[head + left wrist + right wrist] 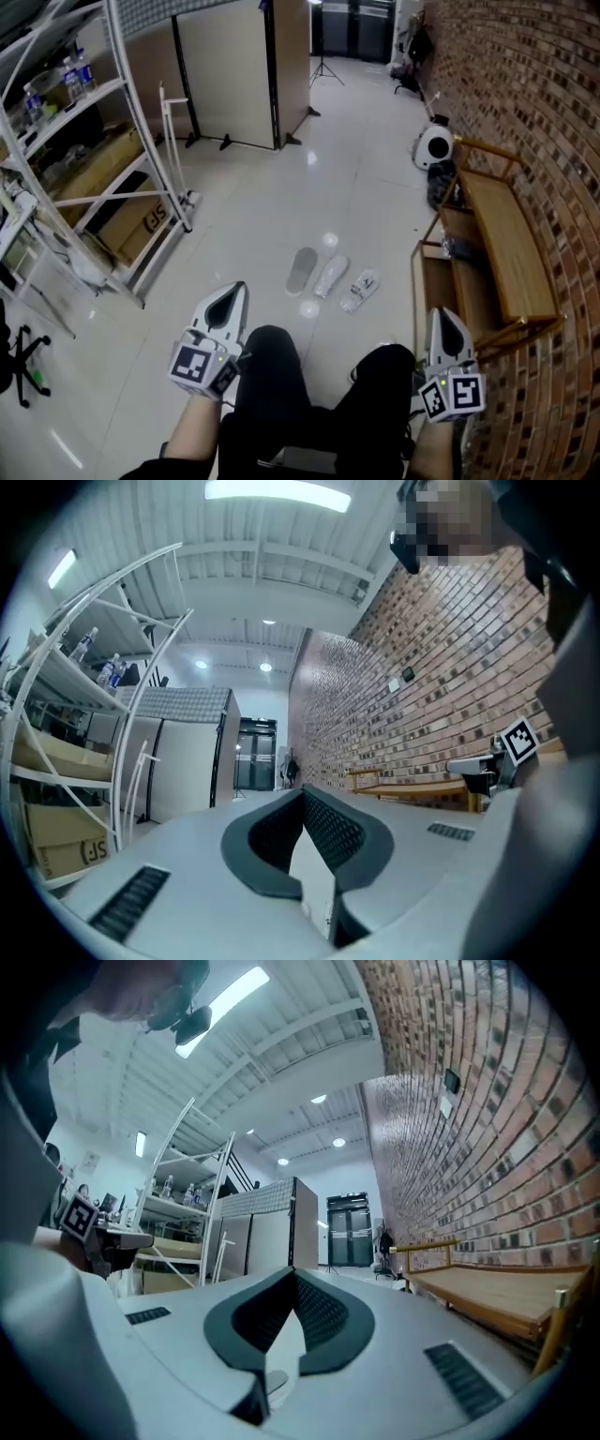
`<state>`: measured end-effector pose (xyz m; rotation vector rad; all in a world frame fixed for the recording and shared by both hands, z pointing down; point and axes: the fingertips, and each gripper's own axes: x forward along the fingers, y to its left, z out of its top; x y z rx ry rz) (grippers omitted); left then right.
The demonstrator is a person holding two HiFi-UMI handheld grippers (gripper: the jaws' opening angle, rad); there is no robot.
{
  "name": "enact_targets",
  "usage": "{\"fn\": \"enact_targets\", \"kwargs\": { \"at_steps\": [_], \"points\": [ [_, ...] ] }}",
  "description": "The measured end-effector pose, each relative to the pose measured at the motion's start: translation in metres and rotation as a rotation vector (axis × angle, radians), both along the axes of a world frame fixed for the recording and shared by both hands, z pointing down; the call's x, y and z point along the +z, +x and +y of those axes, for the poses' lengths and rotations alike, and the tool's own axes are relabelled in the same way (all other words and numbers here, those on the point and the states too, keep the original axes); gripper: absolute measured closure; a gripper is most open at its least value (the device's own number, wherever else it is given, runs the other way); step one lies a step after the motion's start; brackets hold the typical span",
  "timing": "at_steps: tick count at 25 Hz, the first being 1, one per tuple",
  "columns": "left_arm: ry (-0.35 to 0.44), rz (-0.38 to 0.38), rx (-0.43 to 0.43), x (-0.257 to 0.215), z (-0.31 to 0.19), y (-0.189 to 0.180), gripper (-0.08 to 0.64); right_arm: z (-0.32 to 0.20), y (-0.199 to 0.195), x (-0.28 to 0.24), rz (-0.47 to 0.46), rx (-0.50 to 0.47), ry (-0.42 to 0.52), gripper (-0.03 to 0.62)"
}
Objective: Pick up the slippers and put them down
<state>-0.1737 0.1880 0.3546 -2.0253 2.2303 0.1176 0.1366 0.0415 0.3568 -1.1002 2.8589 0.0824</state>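
Note:
Three slippers lie side by side on the pale floor ahead of me: a grey slipper [302, 270], a white slipper [331, 276] and a white patterned slipper [360, 291]. My left gripper [235, 290] is held over my left knee, well short of them, its jaws shut with nothing between them. My right gripper [442, 319] hovers over my right knee near the bench, also shut and empty. In the left gripper view the left gripper [302, 791] points roughly level down the room, and the right gripper [292, 1272] does the same in its own view. Neither gripper view shows the slippers.
A white shelving rack [112, 150] with cardboard boxes [141, 220] stands at the left. A wooden bench [502, 244] runs along the brick wall [553, 103] at the right. Beige partition panels [234, 70] and a white round appliance [433, 145] stand farther back. My legs in black trousers [281, 375] fill the bottom.

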Motion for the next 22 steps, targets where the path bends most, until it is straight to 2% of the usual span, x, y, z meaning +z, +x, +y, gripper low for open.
{"fn": "enact_targets", "kwargs": {
  "at_steps": [8,17,22],
  "points": [
    [-0.012,-0.023,0.011,0.011,-0.026,-0.013,0.560,-0.032,-0.001,0.022,0.031,0.064,-0.016,0.583],
    [-0.038,-0.001,0.086,0.025,-0.125,-0.010,0.560,-0.089,-0.076,0.030,0.068,-0.007,-0.012,0.583],
    [-0.044,0.012,0.106,0.028,-0.164,-0.022,0.560,-0.115,-0.100,0.029,0.058,-0.014,-0.009,0.583]
  ]
}}
